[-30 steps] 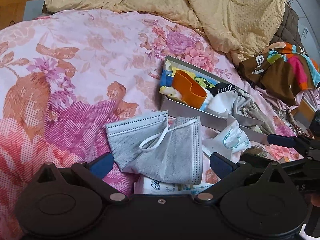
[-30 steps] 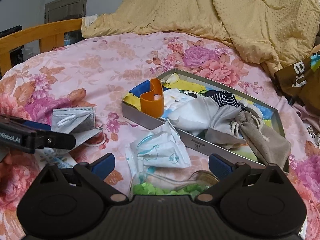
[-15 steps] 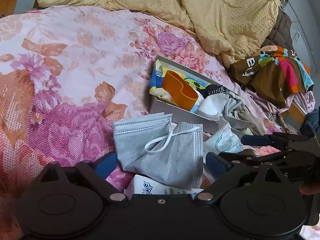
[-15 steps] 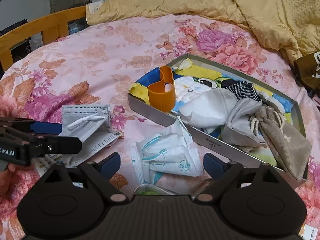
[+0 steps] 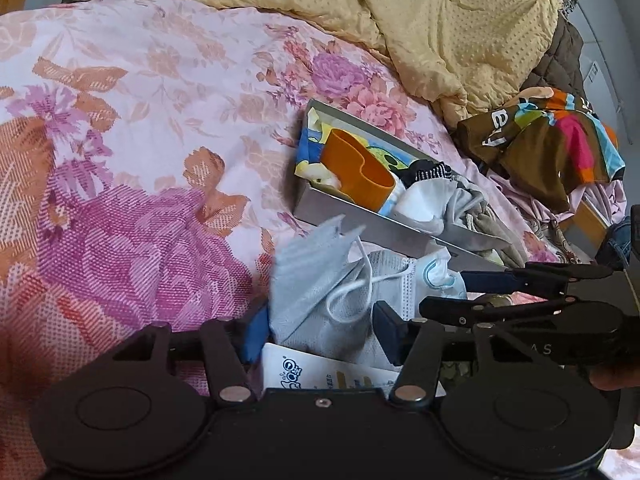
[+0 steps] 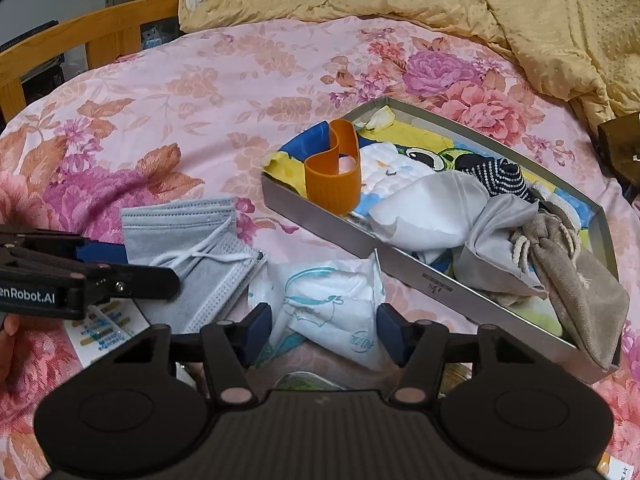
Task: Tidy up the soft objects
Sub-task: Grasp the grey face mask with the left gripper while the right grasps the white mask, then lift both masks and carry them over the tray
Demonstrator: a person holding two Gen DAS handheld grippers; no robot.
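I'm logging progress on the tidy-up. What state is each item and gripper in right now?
Grey mask: crumpled, between the left gripper fingers, outside the tray.
White packaged mask: on the bedspread, between the right gripper fingers, outside the tray.
Tray: partly filled.
Orange band: upright in the tray.
Beige pouch: in the tray, drooping over its rim.
Both grippers: open.

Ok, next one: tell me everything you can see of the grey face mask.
The grey face mask is a pleated, non-woven-looking disposable mask, folded over itself, with white elastic ear loops lying across its top. It rests on the floral bedsheet, partly over a printed packet, beside the white mask and short of the metal tray. The left gripper straddles its near end, fingers either side; whether they pinch it is unclear.
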